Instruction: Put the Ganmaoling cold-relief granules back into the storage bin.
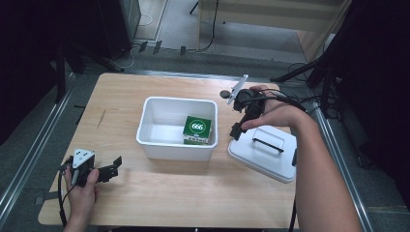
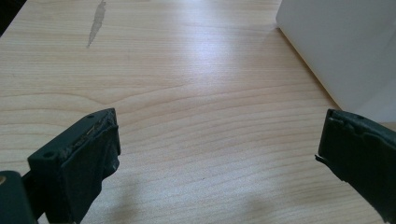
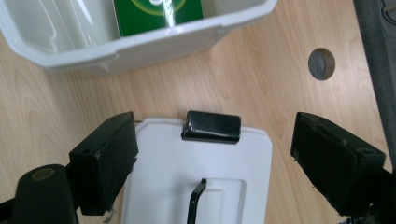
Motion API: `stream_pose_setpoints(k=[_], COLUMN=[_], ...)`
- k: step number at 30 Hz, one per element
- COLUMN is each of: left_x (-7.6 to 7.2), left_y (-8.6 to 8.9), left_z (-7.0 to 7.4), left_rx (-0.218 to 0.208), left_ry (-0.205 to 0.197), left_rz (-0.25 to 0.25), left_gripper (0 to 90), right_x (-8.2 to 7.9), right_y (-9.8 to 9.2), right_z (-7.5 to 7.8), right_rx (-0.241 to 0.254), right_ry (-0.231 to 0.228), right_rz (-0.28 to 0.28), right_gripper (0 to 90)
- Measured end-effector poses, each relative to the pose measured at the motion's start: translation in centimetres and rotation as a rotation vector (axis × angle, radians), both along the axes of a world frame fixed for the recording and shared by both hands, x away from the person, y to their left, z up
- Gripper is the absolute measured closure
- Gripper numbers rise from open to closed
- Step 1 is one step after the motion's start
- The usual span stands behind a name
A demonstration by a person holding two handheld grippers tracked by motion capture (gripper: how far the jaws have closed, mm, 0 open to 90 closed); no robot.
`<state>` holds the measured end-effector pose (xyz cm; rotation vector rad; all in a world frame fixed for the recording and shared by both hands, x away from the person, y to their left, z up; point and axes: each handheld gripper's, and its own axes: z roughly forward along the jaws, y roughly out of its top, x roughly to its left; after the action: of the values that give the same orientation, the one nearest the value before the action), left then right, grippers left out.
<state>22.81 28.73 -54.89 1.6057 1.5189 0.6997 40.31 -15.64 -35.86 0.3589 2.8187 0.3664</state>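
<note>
Green box (image 1: 197, 130) labelled "666" inside white bin (image 1: 159, 147)

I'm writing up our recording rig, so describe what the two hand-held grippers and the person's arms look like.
Each hand-held gripper, left and right, is black with two blocky padded jaws. A grey three-cornered plate tops each, and a black cable trails back. The pads look worn at the edges. Both forearms are bare, no sleeves or gloves.

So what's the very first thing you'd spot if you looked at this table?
Probably the white tub in the middle of the wooden table, with a bright green box marked 666 inside. Beside it, on the right, lies the white lid with a black handle, and the right gripper hangs open just over its near corner. The left gripper waits open at the front left.
</note>
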Motion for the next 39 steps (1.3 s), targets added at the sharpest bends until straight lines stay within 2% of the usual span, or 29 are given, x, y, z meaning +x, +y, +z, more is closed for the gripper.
stream_pose_setpoints(k=[20, 26, 39], left_x=[0.0, 0.0, 0.0], left_y=[0.0, 0.0, 0.1], left_z=[0.0, 0.0, 0.0], left_rx=[-0.001, -0.003, -0.007], left_ry=[0.003, 0.003, -0.001], left_rz=[-0.003, -0.002, 0.0], left_gripper=[0.0, 0.0, 0.0], right_x=[-0.7, -0.9, -1.3], right_y=[-3.7, -5.0, -7.3], right_z=[-2.7, -3.6, -5.8], right_rx=[-0.004, -0.001, -0.01], right_ry=[0.032, 0.036, 0.067], right_rz=[-0.057, -0.077, -0.123], right_gripper=[19.8, 25.8, 32.6])
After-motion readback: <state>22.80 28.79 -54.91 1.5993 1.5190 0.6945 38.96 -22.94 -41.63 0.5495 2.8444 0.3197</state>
